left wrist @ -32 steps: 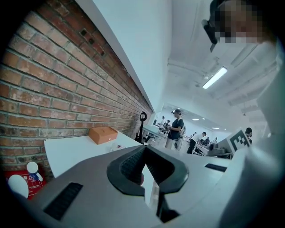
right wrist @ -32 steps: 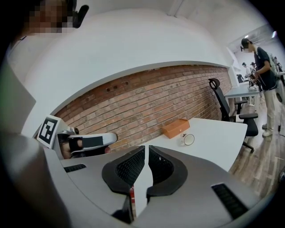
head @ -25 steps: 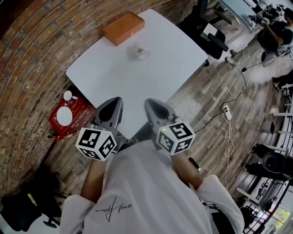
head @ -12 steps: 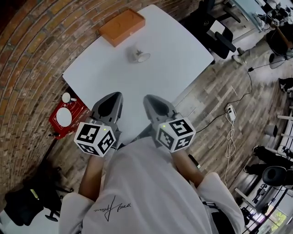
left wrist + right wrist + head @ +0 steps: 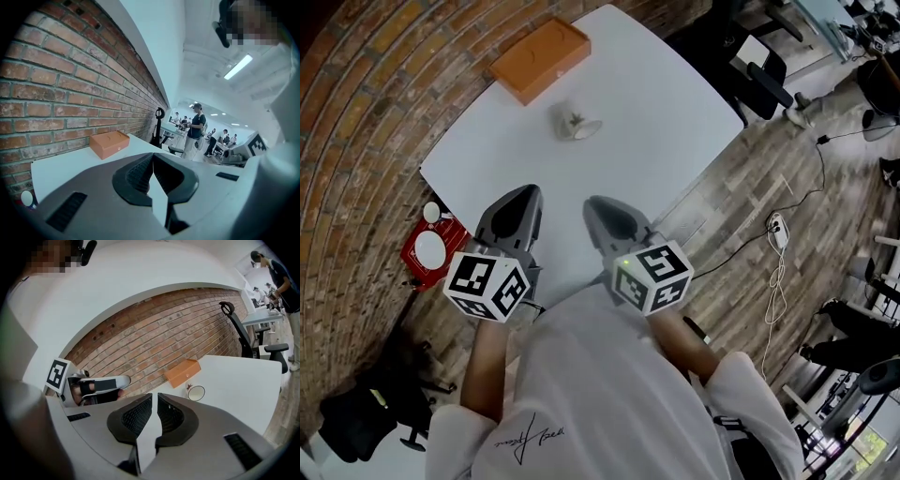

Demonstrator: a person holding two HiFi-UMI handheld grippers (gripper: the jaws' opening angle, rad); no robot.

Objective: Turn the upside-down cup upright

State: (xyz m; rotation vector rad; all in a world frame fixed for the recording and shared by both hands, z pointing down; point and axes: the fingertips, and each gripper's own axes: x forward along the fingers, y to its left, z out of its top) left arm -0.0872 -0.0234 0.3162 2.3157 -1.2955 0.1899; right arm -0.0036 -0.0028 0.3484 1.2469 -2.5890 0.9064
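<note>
Head view from above, with both gripper views. One white table (image 5: pixel 656 112) stands against a brick wall (image 5: pixel 70 93). It carries two things: one cup (image 5: pixel 575 122) and one orange box (image 5: pixel 539 58).

The cup sits on the far half of the table, just beside the box but apart from it. In the right gripper view it appears to lie on its side, its round mouth turned toward the camera. A small dark print shows on its wall.

Two grippers are held side by side over the table's near edge, both well apart from the cup.
- The left gripper (image 5: pixel 525 194) has its jaws met at the tips, with nothing between them.
- The right gripper (image 5: pixel 598 206) has its jaws almost together, parted only by a thin slit that holds nothing.

Each gripper bears one marker cube, two in all: the left cube (image 5: pixel 487 286) and the right cube (image 5: pixel 653 277).

On the floor by the wall, left of the table, lies one red case (image 5: pixel 411 262) with two white discs on it, one large and one small. One black chair (image 5: pixel 759 75) stands off the table's far right corner. One white power strip (image 5: pixel 778 225) lies on the wooden floor to the right, with a cable running from it.

In the left gripper view one person (image 5: pixel 194 131) stands beyond the table. Others farther back are too small to count.
</note>
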